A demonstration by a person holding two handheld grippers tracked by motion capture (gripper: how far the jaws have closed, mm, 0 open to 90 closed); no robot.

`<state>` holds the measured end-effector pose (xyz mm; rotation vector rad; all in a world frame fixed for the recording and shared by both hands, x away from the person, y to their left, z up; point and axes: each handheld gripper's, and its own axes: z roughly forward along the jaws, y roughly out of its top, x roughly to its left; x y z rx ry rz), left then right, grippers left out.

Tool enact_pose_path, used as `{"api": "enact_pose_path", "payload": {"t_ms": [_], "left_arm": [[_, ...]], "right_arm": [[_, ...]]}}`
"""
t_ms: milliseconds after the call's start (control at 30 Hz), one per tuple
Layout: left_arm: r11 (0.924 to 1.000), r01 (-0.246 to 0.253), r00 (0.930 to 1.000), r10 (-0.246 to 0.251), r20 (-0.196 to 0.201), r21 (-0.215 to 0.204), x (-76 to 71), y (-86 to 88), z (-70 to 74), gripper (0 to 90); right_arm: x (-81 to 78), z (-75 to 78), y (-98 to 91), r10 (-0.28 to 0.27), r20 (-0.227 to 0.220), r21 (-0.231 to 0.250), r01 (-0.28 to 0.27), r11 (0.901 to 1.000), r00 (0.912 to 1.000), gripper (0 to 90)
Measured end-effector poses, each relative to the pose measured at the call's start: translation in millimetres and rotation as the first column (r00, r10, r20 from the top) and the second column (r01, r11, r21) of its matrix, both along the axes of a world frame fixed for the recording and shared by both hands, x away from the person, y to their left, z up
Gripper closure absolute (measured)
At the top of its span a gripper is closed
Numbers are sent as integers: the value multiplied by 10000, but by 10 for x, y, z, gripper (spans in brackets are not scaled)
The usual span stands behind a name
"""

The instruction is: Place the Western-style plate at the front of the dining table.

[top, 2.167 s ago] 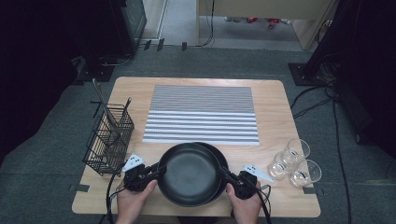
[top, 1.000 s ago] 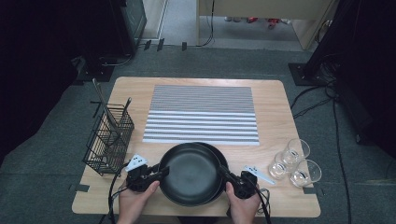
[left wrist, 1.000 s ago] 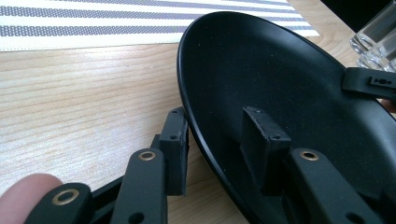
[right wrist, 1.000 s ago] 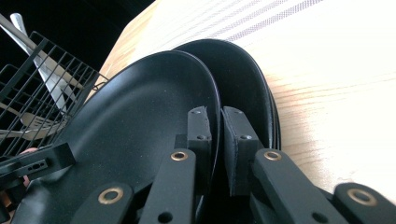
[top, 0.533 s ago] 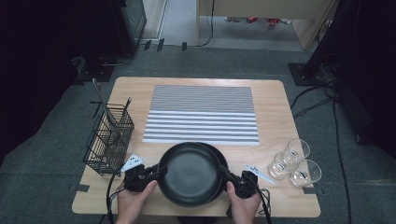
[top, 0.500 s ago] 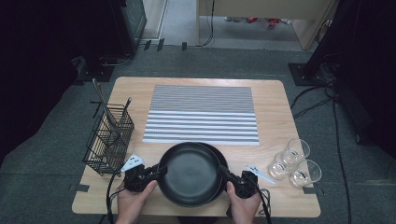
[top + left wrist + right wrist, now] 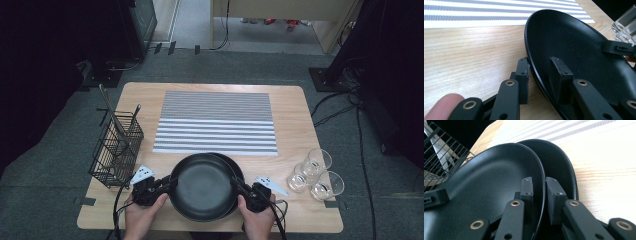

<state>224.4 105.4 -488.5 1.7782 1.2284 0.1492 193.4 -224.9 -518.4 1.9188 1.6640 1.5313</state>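
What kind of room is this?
Probably a lab or test room made up like a dining table: a wooden table with a striped placemat, black plates, on grey carpet with cables.

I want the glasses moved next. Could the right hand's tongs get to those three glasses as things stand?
Probably not yet: the right tongs sit astride the rim of the top black plate, as do the left tongs. Otherwise the way looks free, with bare table up to the glasses.
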Motion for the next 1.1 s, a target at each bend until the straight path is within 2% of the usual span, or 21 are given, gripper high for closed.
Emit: {"api": "enact_pose_path", "payload": {"t_ms": [33, 67, 100, 133, 167, 200, 333, 367, 400, 433, 533, 700, 833, 967, 1100], "left_arm": [[10000, 0, 10000, 0, 0, 0, 0, 0, 0, 712], [9999, -96, 10000, 96, 12, -91, -11, -4, -10, 712], [9997, -221, 9997, 222, 64, -105, -32, -23, -21, 713], [9997, -221, 9997, 222, 64, -105, -32, -23, -21, 714], [9995, -258, 9996, 260, 85, -182, -35, -21, -27, 714], [9993, -283, 9996, 285, 77, -244, -35, -19, -30, 721], [9982, -420, 9988, 429, 224, -428, -52, -31, -13, 733], [9971, -444, 9986, 460, 245, -617, -55, -24, -6, 750], [9960, -467, 9984, 489, 267, -762, -56, -19, -6, 750], [9933, -521, 9980, 555, 297, -1036, -63, -24, -12, 764], [9930, -511, 9981, 545, 294, -1066, -62, -46, -23, 764], [9931, -551, 9977, 587, 325, -1032, -66, -94, -22, 766], [9915, -518, 9980, 559, 311, -1190, -42, -91, -9, 777], [9900, -547, 9978, 592, 312, -1300, -24, -102, 3, 788], [9921, -571, 9975, 615, 361, -1116, -11, -139, 18, 788]], "right_arm": [[0, 0, 0, 0, 0, 0, 0, 10000, 10000, 788], [3, -3, -9, -55, -57, 150, 56, 9999, 10000, 795], [8, -12, -36, -114, -184, 509, 123, 9986, 9998, 810], [8, -12, -36, -114, -184, 509, 123, 9986, 9998, 810], [8, -22, -53, -167, -230, 785, 185, 9967, 9996, 820], [2, -38, -83, -249, -372, 1354, 297, 9903, 9990, 832], [-15, -36, -99, -294, -248, 1496, 328, 9882, 9993, 841], [-28, 2, -124, -340, -9, 1835, 336, 9824, 9994, 853], [-28, 2, -124, -340, -9, 1835, 336, 9824, 9994, 853], [-45, 48, -136, -434, 292, 1926, 370, 9806, 9986, 857], [-56, 89, -140, -600, 419, 1888, 510, 9807, 9973, 858], [-47, 77, -188, -722, 209, 2034, 665, 9768, 9972, 858], [-50, 95, -195, -749, 288, 1942, 679, 9786, 9968, 855], [-50, 106, -201, -764, 146, 1942, 722, 9783, 9970, 851], [-47, 112, -212, -839, 35, 1916, 817, 9781, 9965, 849]]}}
